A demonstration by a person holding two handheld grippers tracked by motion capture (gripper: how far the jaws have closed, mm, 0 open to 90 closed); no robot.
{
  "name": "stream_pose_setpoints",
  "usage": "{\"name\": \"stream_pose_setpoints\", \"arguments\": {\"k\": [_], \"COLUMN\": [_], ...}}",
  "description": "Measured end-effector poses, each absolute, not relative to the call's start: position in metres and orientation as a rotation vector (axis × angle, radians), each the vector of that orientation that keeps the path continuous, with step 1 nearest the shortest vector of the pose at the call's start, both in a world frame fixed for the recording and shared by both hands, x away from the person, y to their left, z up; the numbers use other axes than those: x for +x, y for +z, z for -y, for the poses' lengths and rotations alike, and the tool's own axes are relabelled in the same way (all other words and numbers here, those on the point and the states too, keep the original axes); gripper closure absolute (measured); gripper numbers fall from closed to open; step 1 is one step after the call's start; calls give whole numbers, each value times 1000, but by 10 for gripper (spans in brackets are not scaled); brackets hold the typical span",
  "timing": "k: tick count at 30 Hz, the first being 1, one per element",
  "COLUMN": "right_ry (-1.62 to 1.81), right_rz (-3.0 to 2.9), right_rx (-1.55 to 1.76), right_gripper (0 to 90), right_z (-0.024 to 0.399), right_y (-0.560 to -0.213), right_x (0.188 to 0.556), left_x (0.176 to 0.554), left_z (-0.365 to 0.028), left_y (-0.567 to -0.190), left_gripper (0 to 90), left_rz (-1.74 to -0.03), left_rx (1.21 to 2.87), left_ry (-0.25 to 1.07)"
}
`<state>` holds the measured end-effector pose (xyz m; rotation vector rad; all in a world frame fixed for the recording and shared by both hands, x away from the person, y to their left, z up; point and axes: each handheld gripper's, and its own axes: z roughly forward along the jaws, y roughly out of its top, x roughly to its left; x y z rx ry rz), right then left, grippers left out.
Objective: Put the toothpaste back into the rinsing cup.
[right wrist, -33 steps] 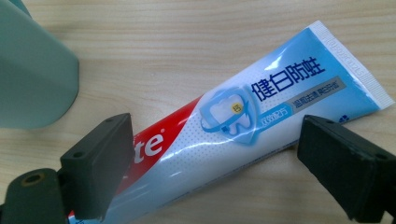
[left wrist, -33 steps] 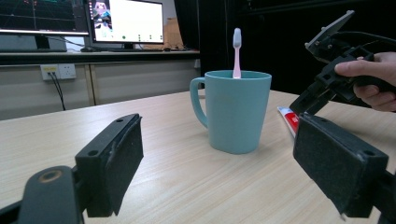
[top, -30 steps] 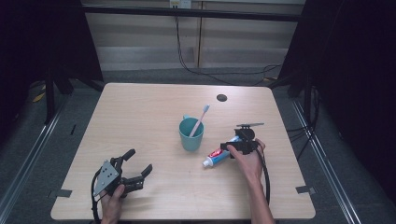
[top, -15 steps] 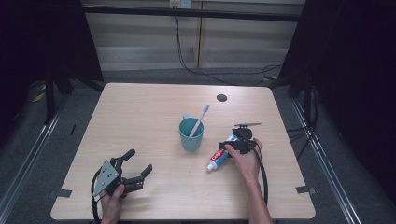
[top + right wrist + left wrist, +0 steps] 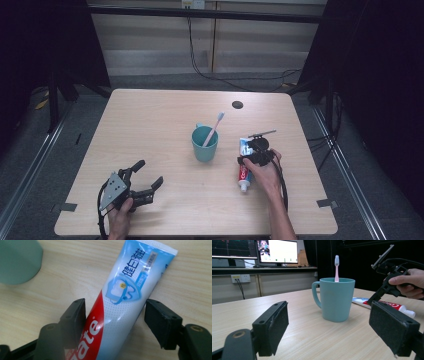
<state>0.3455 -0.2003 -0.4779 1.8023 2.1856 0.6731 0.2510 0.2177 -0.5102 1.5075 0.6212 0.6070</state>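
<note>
The left hand-held gripper [image 5: 145, 181] rests on the counter [image 5: 165, 120] near its front left, jaws wide apart and holding nothing. In the middle stands a teal cup [image 5: 204, 143] with a pink toothbrush [image 5: 214, 128] inside. Just to its right, the right hand-held gripper [image 5: 256, 155] has its open jaws on both sides of a toothpaste tube [image 5: 120, 302] lying flat, the left jaw touching it.

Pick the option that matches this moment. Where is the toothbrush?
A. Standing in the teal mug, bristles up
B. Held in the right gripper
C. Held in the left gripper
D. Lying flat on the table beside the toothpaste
A: the pink toothbrush stands in the teal mug with its bristle head above the rim, while the toothpaste tube lies between the right gripper's open jaws.
</note>
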Motion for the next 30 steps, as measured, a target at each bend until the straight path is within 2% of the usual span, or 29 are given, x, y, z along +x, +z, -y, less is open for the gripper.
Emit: {"name": "stream_pose_setpoints", "arguments": {"k": [11, 21, 27, 30], "right_ry": [742, 709, 673, 658], "right_rz": [-2252, -2296, -2335, -2344], "right_rx": [1792, 1754, 1722, 1706], "right_gripper": [374, 579, 555, 582], "right_z": [209, 213, 211, 210], "right_y": [-478, -476, -479, -479], "right_x": [333, 332, 333, 333], "left_x": [251, 251, 251, 251], "left_z": [-217, -217, -217, -217], "left_y": [-510, -510, -510, -510], "left_gripper": [159, 159, 159, 159], "left_rz": [-622, -624, -623, -625], "left_rx": [1506, 1504, 1505, 1502], "left_ry": [606, 606, 606, 605]}}
